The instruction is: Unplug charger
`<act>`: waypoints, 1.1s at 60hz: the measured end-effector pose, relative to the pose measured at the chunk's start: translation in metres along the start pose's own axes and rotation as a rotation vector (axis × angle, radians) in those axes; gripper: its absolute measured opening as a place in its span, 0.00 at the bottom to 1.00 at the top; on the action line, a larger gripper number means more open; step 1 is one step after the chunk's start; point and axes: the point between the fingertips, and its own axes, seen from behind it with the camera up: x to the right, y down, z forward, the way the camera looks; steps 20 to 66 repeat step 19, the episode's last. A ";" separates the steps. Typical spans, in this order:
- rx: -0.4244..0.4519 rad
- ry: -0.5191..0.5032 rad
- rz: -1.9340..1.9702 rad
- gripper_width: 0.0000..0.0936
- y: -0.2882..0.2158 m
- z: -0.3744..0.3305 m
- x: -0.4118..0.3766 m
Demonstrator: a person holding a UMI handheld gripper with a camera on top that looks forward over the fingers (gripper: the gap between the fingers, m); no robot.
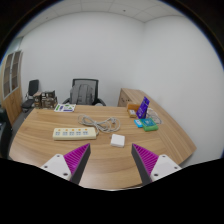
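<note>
A white power strip (74,132) lies on the wooden table (100,165), well beyond my fingers and a little left. A coiled white cable (103,124) lies just right of it. A small white charger block (118,140) rests on the table just ahead of my fingers, between their lines. My gripper (112,161) hovers above the table's near edge, open, with only bare wood between the purple pads (77,157).
A black office chair (86,93) stands behind the table. A purple object and a teal item (146,119) sit at the far right of the table. Papers (66,107) lie at the far side, and shelving (12,85) stands at the left wall.
</note>
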 end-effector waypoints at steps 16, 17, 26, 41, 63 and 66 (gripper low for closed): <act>0.019 -0.027 0.002 0.92 -0.003 -0.038 -0.021; 0.019 -0.028 0.000 0.92 -0.004 -0.039 -0.022; 0.016 -0.029 -0.007 0.92 -0.004 -0.040 -0.023; 0.016 -0.029 -0.007 0.92 -0.004 -0.040 -0.023; 0.016 -0.029 -0.007 0.92 -0.004 -0.040 -0.023; 0.016 -0.029 -0.007 0.92 -0.004 -0.040 -0.023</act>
